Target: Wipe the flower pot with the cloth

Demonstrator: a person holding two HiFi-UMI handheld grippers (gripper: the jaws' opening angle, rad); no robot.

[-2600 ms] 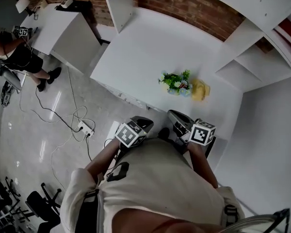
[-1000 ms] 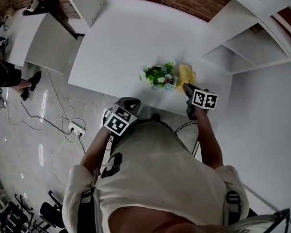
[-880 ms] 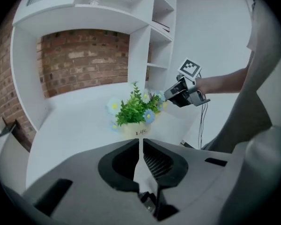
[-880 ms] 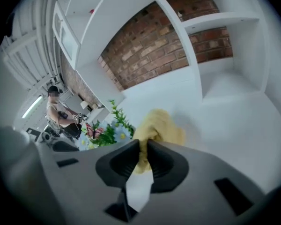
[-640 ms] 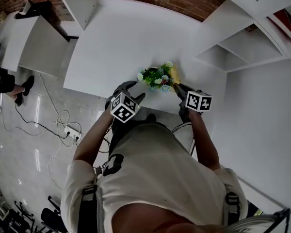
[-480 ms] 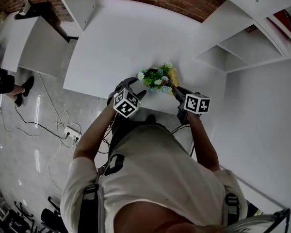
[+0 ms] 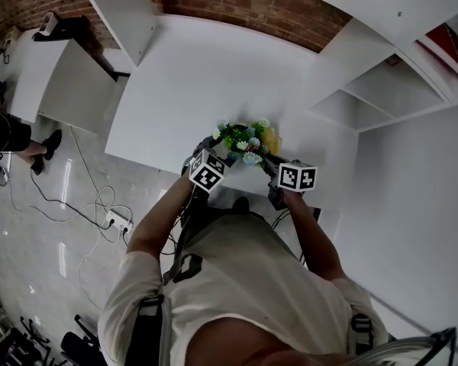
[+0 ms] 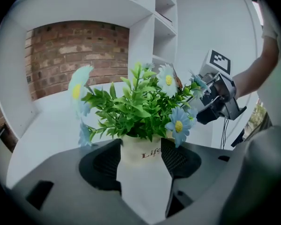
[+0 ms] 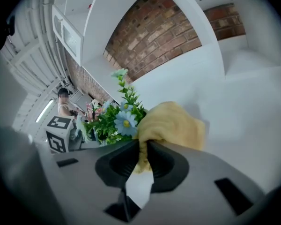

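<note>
**Left gripper** [image 8: 141, 159]: the jaws have just been opening and stand wide, 1 pad on each side of the white flower pot [image 8: 141, 146]. The pot sits between them near the front edge of the white table [image 7: 191, 67]. Whether the pads press its wall cannot be told. This straddle probably serves to steady the pot.

**Right gripper** [image 9: 144, 157]: the jaws are nearly closed and pinch a fold of the yellow cloth [image 9: 175, 125]. The bunched bulk projects ahead of the tips as a wiping face, just beside the artificial flowers [image 9: 117, 118]. Wiping is judged not yet begun.
</note>
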